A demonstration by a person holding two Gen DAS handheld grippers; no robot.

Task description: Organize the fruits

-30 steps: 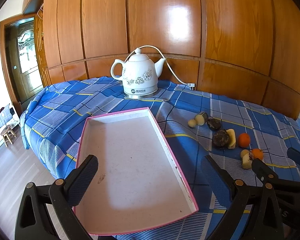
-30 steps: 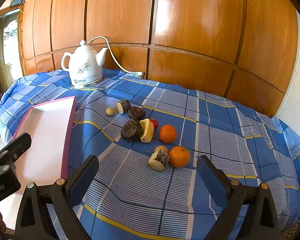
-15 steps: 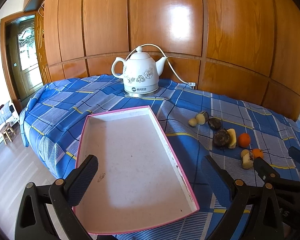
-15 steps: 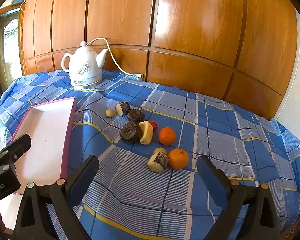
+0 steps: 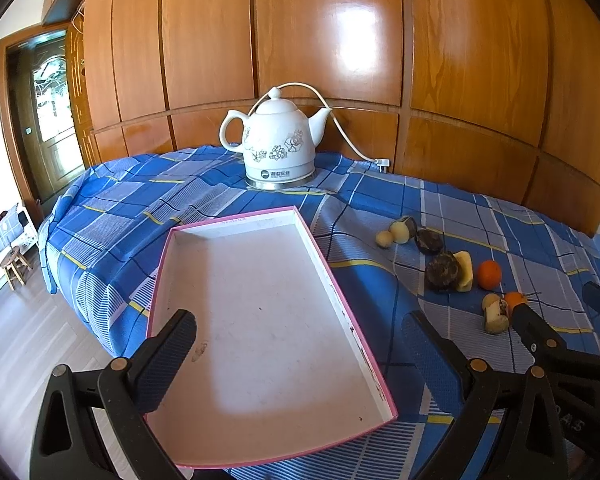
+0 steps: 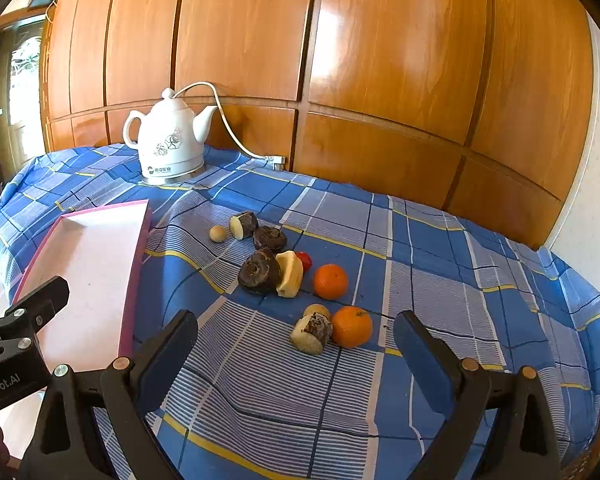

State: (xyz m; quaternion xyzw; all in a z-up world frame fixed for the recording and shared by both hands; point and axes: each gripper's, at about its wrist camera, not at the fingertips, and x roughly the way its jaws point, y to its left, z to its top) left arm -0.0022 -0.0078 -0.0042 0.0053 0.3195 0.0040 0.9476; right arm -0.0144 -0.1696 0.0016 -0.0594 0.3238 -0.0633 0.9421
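Observation:
A pink-rimmed white tray [image 5: 324, 260] lies empty on the blue plaid cloth; it also shows in the right wrist view [image 6: 138, 248]. Several fruits lie in a loose group right of it: two oranges [image 6: 330, 281] [image 6: 351, 326], dark brown round pieces [image 6: 259, 271], a pale yellow piece [image 6: 289, 273], a small red one [image 6: 304, 259], a cut piece [image 6: 311, 333]. My left gripper [image 5: 298, 354] is open and empty above the tray's near end. My right gripper [image 6: 294, 354] is open and empty, just in front of the nearest orange and cut piece.
A white ceramic kettle [image 5: 278, 150] with a cord stands at the back by the wooden wall panels [image 5: 328, 40]. The cloth drops off at the table's left edge [image 5: 72, 264] toward the floor, where a small stool [image 5: 16, 266] stands.
Both grippers have drifted slightly: the scene sits a little lower and farther in each view. Nothing was grasped or moved.

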